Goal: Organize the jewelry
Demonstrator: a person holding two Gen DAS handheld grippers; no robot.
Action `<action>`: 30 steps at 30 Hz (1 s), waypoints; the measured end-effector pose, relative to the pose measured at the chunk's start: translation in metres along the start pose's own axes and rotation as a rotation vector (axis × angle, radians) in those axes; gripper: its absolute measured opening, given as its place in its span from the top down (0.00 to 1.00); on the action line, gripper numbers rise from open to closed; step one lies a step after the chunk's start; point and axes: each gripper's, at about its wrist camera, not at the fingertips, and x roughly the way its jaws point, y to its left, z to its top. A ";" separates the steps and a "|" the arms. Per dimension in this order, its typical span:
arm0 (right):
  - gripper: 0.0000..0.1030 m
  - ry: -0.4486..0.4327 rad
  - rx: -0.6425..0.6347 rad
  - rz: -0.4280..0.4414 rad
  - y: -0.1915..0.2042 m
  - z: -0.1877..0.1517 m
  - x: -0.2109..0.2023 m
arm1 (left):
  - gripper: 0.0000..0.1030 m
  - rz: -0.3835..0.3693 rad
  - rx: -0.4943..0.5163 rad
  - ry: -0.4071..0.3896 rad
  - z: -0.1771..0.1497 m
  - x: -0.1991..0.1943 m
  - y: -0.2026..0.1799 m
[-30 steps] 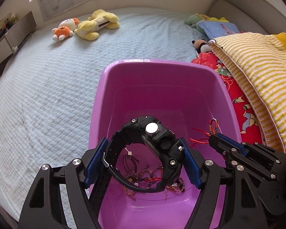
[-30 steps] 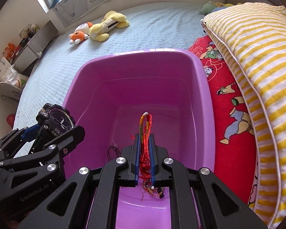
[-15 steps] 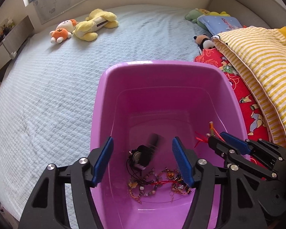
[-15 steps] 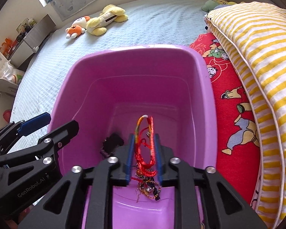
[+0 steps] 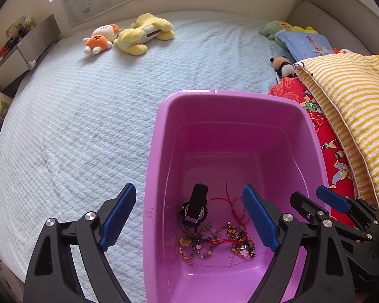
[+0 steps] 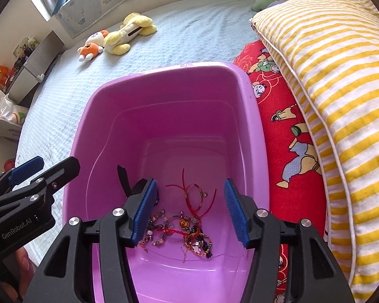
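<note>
A purple plastic tub [image 5: 230,96] [image 6: 164,75] stands on the bed. On its floor lie a black watch [image 5: 195,205] [image 6: 125,180], a red string bracelet [image 5: 233,203] [image 6: 195,198] and a tangle of beaded bracelets [image 5: 214,242] [image 6: 179,232]. My left gripper [image 5: 189,217] is open and empty above the tub's near left wall. My right gripper [image 6: 189,209] is open and empty above the jewelry; it also shows in the left wrist view [image 5: 315,202].
The light blue quilted bed [image 5: 75,116] spreads left and behind the tub. Plush toys [image 5: 128,35] lie at the far side. A red printed cushion [image 6: 285,126] and a yellow striped pillow [image 6: 341,88] press against the tub's right side. A shelf [image 5: 17,48] stands at far left.
Both grippers opened. The watch dropped from the left gripper and the red bracelet from the right; both now lie in the tub. Both grippers pulled back and up.
</note>
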 end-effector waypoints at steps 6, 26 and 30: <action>0.45 0.006 0.000 -0.009 0.007 -0.003 -0.011 | 0.16 0.011 0.002 -0.004 0.000 -0.012 0.002; 0.36 0.129 0.019 -0.021 0.032 -0.035 -0.060 | 0.07 0.035 0.023 0.043 -0.024 -0.068 0.016; 0.36 0.139 0.020 -0.028 0.037 -0.042 -0.069 | 0.07 0.035 0.030 0.033 -0.030 -0.081 0.019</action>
